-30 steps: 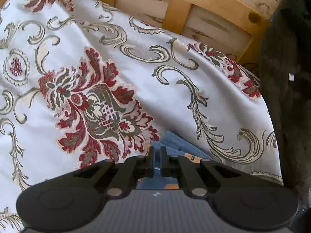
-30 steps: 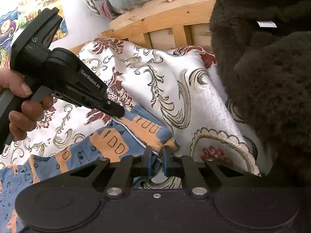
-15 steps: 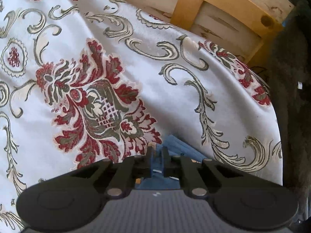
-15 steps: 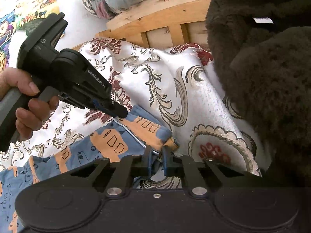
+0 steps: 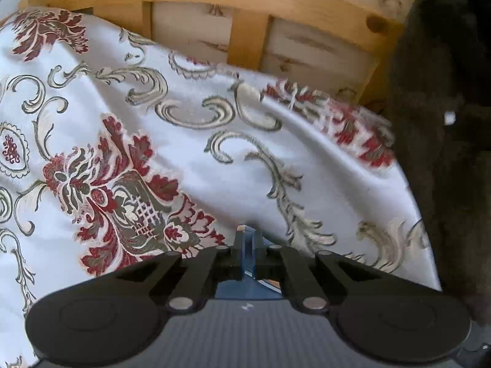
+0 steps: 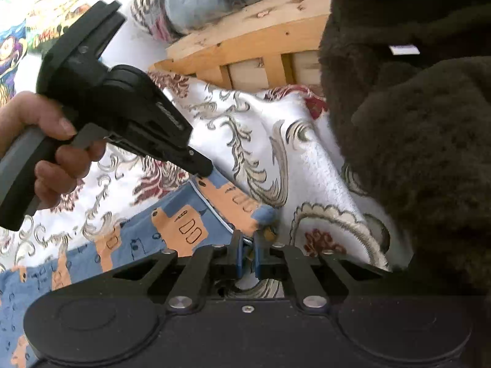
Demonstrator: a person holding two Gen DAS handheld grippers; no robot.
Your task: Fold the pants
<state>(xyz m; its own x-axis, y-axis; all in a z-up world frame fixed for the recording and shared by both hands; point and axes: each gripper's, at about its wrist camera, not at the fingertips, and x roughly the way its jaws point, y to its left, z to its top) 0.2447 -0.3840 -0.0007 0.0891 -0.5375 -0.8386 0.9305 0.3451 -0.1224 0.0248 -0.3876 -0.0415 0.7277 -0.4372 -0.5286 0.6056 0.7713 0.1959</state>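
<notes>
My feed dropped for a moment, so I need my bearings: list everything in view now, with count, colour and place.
pants: one, blue with orange print, on the cloth, edge pinched by both tools
cloth: one, white with red and grey floral pattern, under the pants
frame: one, pale wood slats, behind the cloth
blanket: one, dark brown, fuzzy, right of the cloth
bundle: one, grey-blue, above the frame
left tool: black, shut on pants
right tool: black, shut on pants
hand: one, holding the left tool's handle
</notes>
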